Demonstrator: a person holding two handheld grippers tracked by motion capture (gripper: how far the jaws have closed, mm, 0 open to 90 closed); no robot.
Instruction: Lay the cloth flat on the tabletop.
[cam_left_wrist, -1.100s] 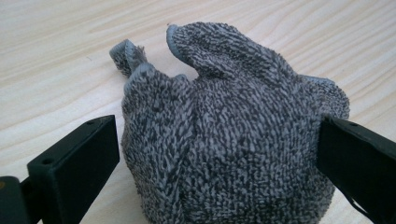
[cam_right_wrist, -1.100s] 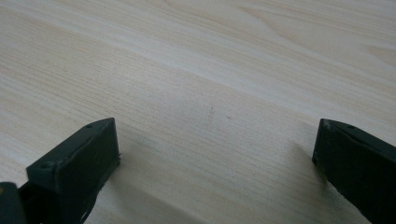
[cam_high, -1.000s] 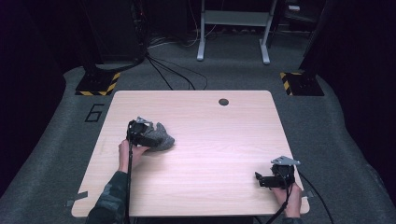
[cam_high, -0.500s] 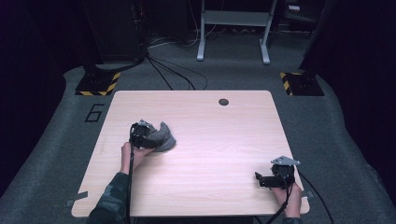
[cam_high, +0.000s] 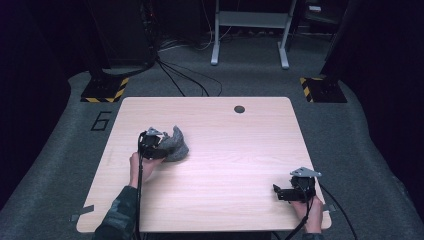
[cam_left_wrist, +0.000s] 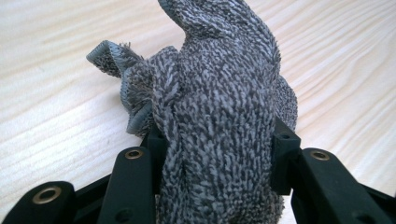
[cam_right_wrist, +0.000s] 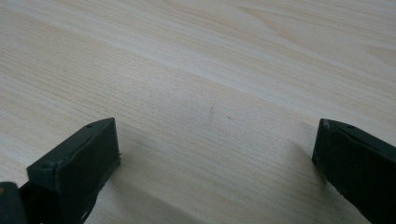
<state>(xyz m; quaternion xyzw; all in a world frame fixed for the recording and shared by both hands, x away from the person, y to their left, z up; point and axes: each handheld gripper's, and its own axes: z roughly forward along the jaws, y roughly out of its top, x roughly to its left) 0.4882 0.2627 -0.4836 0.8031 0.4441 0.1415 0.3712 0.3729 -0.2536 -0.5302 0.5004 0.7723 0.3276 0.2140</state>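
A grey fuzzy cloth (cam_high: 177, 145) lies bunched on the left half of the wooden table (cam_high: 240, 165). My left gripper (cam_high: 163, 150) points right into it. In the left gripper view the cloth (cam_left_wrist: 219, 93) stands up in a thick fold between the two black jaws, and the pads (cam_left_wrist: 284, 154) press into its sides. These jaws have just been closing, with the cloth between them. My right gripper (cam_high: 280, 193) rests near the table's front right corner. Its jaws stand wide apart over bare wood (cam_right_wrist: 215, 144).
A small dark grommet hole (cam_high: 239, 109) sits near the table's far edge. On the floor beyond are two yellow-and-black striped bases (cam_high: 105, 92) (cam_high: 320, 87), cables, a metal frame (cam_high: 250, 30) and a painted number 6 (cam_high: 101, 121).
The left gripper's jaws have closed in on the cloth, which now bunches higher between them. The right gripper has stayed where it was.
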